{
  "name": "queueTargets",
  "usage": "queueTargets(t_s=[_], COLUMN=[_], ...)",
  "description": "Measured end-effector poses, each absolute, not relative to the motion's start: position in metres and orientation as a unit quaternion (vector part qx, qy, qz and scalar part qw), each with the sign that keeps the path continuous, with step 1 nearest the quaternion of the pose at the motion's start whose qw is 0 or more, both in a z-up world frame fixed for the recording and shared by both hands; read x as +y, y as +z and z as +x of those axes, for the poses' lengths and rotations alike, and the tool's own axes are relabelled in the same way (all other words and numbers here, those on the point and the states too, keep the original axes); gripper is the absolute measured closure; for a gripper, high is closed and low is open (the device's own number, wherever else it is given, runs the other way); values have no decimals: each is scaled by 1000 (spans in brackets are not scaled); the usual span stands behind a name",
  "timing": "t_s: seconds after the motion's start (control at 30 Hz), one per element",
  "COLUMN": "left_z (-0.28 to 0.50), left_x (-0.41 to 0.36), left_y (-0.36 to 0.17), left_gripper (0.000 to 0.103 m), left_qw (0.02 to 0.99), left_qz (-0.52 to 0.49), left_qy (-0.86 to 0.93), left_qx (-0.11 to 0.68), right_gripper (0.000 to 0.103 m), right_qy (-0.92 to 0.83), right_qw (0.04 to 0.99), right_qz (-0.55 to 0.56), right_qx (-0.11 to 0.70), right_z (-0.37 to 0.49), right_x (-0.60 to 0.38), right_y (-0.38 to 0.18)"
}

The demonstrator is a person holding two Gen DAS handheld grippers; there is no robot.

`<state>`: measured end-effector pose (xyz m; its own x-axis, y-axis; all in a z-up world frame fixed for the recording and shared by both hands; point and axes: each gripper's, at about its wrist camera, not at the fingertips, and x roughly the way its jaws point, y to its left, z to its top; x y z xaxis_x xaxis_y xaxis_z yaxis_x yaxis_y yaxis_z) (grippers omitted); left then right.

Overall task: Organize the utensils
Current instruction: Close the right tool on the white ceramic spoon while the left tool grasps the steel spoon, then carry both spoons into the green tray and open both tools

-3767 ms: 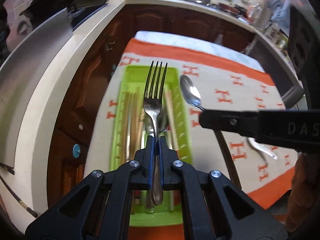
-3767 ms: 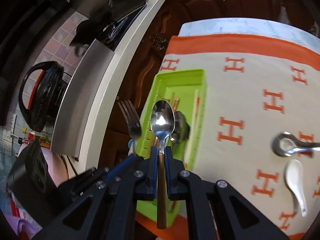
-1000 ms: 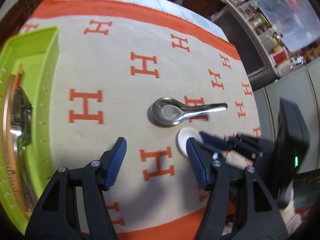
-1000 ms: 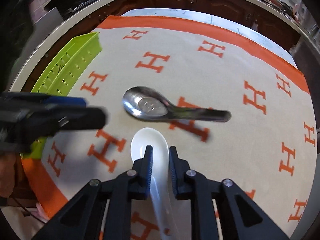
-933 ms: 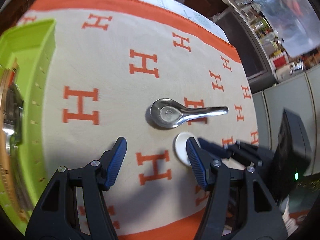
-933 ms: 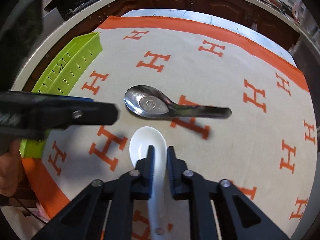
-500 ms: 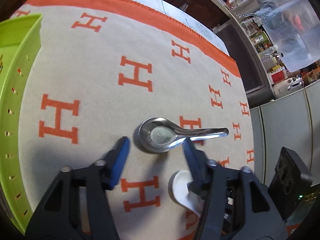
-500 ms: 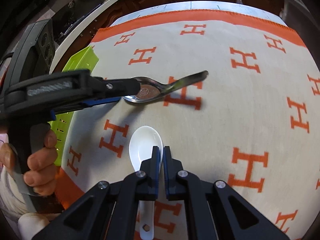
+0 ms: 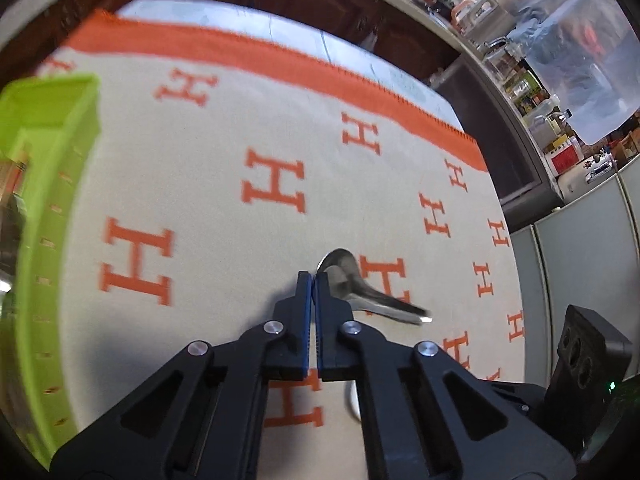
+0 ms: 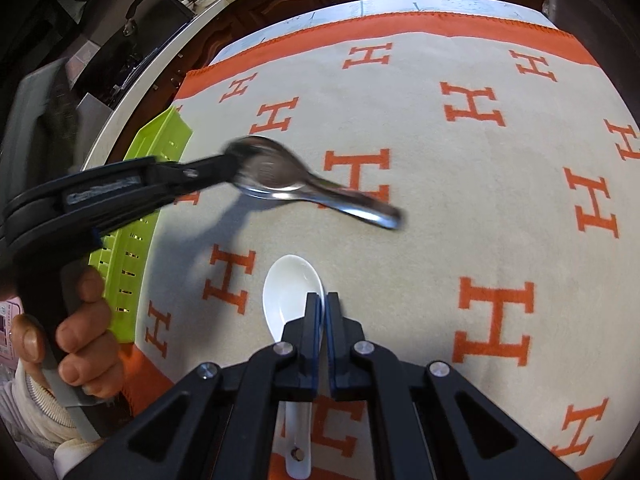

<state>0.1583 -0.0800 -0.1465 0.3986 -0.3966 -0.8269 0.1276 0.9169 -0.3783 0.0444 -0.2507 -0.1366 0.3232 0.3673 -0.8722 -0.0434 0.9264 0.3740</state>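
Your left claw (image 9: 311, 276) is pinching the bowl edge of the metal spoon (image 10: 280, 176). Its two blue-lined fingers (image 9: 303, 308) are squeezed almost together on that edge. In the right wrist view you are seeing this claw (image 10: 236, 160) reaching in from the green tray's side, with your left hand (image 10: 76, 344) wrapped around the black grip. The metal spoon looks blurry. Its handle is pointing away from the green tray (image 10: 136, 240) and sloping down toward the blanket (image 10: 460, 184). I cannot tell if the handle tip is touching the blanket.

Your right claw (image 10: 323, 297) is clenched on the white spoon (image 10: 292, 292). The fingers are closed on its neck, just behind the bowl. The white spoon's bowl is sticking out in front of the claw, and its handle is running back under the claw toward you. The white spoon is near the metal spoon, on the side closer to you, and the two are not touching.

The green tray (image 9: 44, 240) is sitting at the edge of the blanket, off to the side of the metal spoon. A little of something shiny is showing inside it, too blurry to name. The blanket is cream with orange H letters and an orange border, and it is covering the table (image 9: 224, 12).
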Motion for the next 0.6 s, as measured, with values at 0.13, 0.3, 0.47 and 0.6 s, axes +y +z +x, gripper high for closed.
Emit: queueTargets(t_s=[0.13, 0.3, 0.47, 0.6], left_z=[145, 129, 105, 86], left_x=[-61, -23, 24, 60], left_y=[-120, -88, -45, -17], left_gripper=[103, 103, 103, 103], left_qw=[856, 880, 909, 928], left_qz=[-101, -99, -101, -92], left_qy=[-134, -96, -56, -3], left_qx=[489, 454, 401, 361], right_gripper=[101, 101, 101, 101], right_qy=[123, 116, 130, 142], right_qw=[801, 801, 806, 808], right_qz=[143, 156, 164, 171], right_qx=[568, 567, 554, 546], right_z=[45, 48, 54, 58], right_x=[-250, -246, -235, -222], right_y=[-133, -128, -112, -95])
